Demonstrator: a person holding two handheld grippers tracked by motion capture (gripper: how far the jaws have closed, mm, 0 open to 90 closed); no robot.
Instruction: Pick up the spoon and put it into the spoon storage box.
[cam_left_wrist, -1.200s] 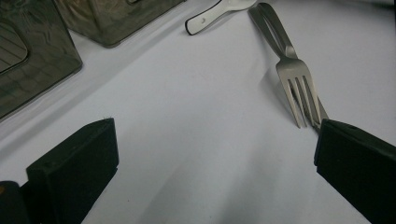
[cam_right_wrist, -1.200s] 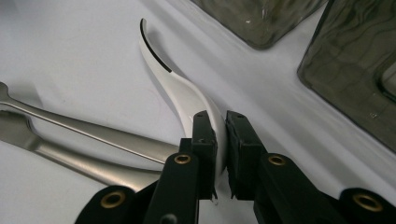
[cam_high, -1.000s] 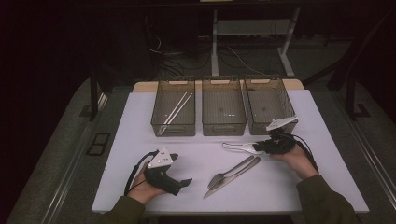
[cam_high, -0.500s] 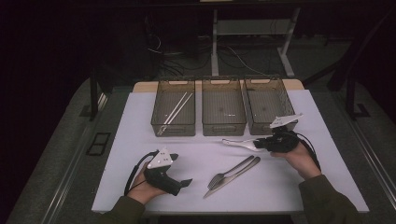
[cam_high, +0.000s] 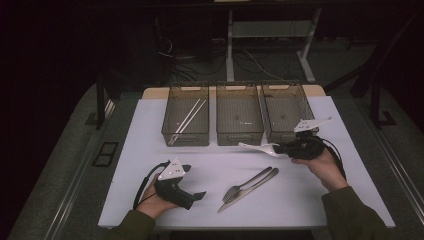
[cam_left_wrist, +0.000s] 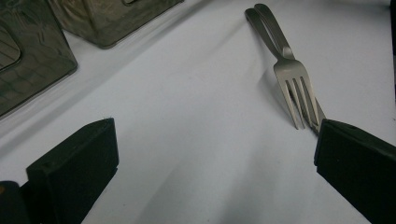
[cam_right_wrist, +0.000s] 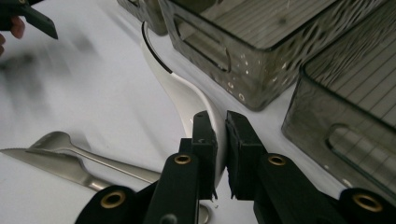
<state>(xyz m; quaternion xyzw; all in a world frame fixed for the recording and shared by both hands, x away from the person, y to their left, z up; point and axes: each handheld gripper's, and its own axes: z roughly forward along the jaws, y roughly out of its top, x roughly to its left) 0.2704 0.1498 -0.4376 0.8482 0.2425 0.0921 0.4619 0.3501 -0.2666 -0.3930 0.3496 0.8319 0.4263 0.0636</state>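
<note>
A white spoon (cam_high: 255, 148) (cam_right_wrist: 180, 88) hangs a little above the white table, just in front of the middle bin (cam_high: 239, 116). My right gripper (cam_high: 281, 149) (cam_right_wrist: 220, 125) is shut on its handle end, with the bowl pointing left. A metal fork (cam_high: 235, 190) (cam_left_wrist: 290, 79) and a knife (cam_high: 250, 187) lie together at the table's middle. My left gripper (cam_high: 197, 196) (cam_left_wrist: 215, 154) rests on the table to their left, jaws wide open with nothing between them; the fork's tines lie close to one jaw.
Three clear bins stand in a row at the back: the left bin (cam_high: 170, 131) holds chopsticks (cam_high: 187, 119), and the right bin (cam_high: 286, 111) sits just beyond the right hand. The white mat (cam_high: 150, 165) has free room in front.
The right gripper has lifted the white spoon off the table and raised it slightly toward the bins. The left gripper, fork and knife have stayed put.
</note>
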